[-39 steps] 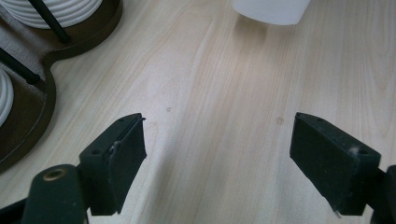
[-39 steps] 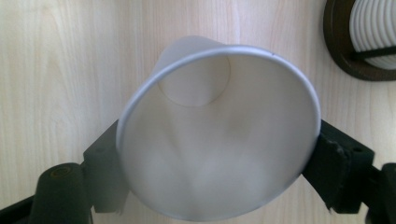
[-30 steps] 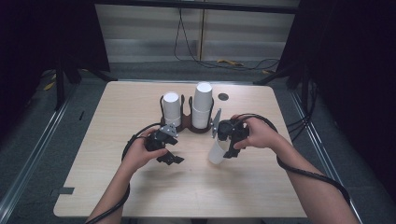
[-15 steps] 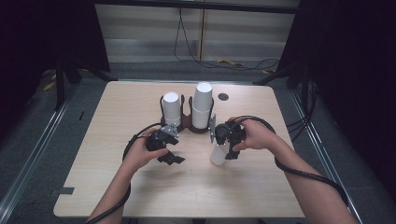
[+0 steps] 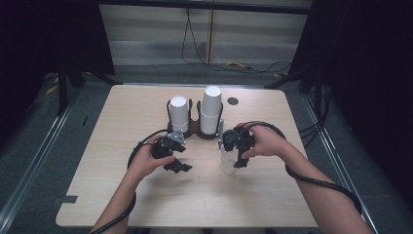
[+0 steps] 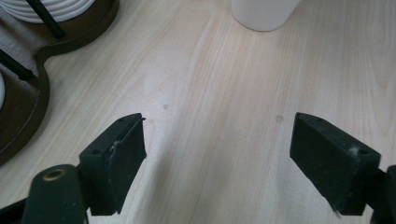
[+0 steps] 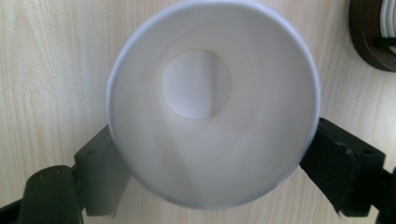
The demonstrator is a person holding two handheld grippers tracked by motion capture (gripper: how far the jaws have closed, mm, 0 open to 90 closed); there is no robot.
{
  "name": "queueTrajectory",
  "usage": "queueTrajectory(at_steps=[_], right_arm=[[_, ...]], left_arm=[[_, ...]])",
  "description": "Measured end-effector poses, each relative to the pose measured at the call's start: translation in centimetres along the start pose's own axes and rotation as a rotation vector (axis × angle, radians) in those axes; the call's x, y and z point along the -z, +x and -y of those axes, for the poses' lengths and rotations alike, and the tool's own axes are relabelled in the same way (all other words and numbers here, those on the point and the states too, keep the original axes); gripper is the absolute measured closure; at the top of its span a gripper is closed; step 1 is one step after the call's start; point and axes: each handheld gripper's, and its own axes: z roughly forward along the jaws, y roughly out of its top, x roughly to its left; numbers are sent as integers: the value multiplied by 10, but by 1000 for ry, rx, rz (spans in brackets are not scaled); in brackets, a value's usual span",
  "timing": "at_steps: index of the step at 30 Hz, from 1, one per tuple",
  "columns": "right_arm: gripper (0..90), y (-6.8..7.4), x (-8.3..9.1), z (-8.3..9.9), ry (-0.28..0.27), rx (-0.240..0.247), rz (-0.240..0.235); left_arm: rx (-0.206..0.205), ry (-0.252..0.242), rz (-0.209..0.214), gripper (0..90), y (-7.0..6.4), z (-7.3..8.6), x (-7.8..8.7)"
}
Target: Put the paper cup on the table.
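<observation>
A single white paper cup [image 5: 227, 164] stands upright, mouth up, between the jaws of my right gripper [image 5: 233, 155], right of the table's centre. In the right gripper view I look straight down into the cup [image 7: 196, 84], and my right gripper [image 7: 212, 140] is shut on its sides. My left gripper [image 5: 176, 164] hovers low over the table to the left of it. In the left gripper view my left gripper [image 6: 218, 123] is open over bare wood, with the cup's base [image 6: 264, 11] farther ahead.
A dark brown cup holder [image 5: 192, 127] sits behind both grippers with a short stack of white cups [image 5: 178, 113] and a taller stack [image 5: 211, 109]. Its base edge [image 6: 28, 93] lies close to my left jaw. A small dark disc [image 5: 233, 101] lies at the back right.
My right gripper and the cup have shifted slightly towards the near edge of the table. The left gripper has hardly moved.
</observation>
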Motion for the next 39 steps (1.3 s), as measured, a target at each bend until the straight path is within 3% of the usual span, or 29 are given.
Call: queueTrajectory(at_steps=[5,11,14,22,27,33,39], right_arm=[[136,1,4,6,-41,-32,-8],[135,0,7,13,-135,-75,-22],[135,0,9,17,-159,-105,-18],[135,1,13,44,-343,-200,-40],[135,4,10,60,-439,-213,-43],[135,11,1,77,-488,-239,-50],[135,19,-8,93,-525,-283,-47]], left_arm=[[-2,-5,4,180,-2,-2,0],[-13,5,3,180,-1,0,2],[0,-4,1,180,-1,1,4],[-2,3,-1,180,-1,1,5],[15,-6,-3,180,-2,3,5],[-6,6,-10,180,-5,2,5],[3,11,-9,181,-5,3,6]])
